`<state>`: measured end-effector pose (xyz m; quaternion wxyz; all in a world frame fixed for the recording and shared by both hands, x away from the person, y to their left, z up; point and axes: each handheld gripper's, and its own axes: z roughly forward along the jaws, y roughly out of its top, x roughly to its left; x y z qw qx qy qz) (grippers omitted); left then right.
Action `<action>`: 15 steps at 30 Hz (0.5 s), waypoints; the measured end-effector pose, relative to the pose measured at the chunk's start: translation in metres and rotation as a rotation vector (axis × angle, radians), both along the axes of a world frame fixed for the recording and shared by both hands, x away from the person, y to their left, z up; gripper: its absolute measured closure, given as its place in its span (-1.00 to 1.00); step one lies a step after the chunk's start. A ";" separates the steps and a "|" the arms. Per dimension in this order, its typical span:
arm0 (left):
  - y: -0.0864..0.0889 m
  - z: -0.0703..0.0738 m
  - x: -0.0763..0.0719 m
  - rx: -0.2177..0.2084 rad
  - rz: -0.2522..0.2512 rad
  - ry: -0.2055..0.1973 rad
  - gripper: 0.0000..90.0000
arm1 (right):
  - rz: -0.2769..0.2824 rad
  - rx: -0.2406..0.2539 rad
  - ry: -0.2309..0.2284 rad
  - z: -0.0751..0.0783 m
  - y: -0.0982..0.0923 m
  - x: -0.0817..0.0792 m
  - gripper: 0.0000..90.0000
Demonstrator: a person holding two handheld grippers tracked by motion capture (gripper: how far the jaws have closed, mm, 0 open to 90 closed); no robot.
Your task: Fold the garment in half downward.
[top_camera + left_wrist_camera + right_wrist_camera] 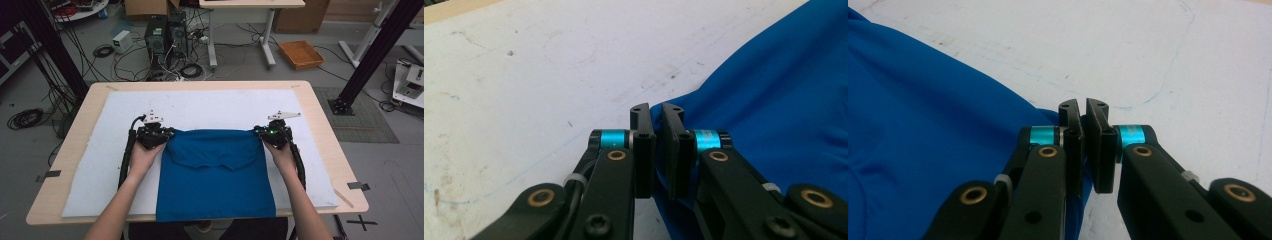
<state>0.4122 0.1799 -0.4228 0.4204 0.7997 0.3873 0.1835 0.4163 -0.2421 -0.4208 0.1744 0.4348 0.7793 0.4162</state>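
Standing on a grey floor (240,65) in dim, even light: a pale wooden table (320,130) carrying a white mat (210,107) marked with faint blue pen lines and small stains. Lying tangled across the floor beyond the table's far edge, black cables (122,62) running toward two dark computer towers (165,35) and a small white box (121,41). Standing farther back, a white-legged desk (250,15) beside cardboard boxes (147,7). Sitting on the floor at right, an orange tray (301,54). Rising at both sides, black frame posts (372,55). Sticking to the table's near corners, strips of dark tape (358,185).
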 end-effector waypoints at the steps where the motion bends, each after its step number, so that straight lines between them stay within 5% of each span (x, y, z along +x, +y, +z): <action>1: -0.001 0.000 0.002 0.008 0.004 0.001 0.87 | 0.000 -0.004 -0.004 0.000 0.000 0.002 0.92; 10: -0.005 -0.004 0.006 0.032 0.009 0.000 0.85 | -0.010 -0.015 0.001 -0.005 0.002 0.007 0.91; 15: -0.001 0.000 0.004 0.025 0.064 -0.015 0.48 | -0.028 -0.030 -0.013 -0.003 0.002 0.005 0.66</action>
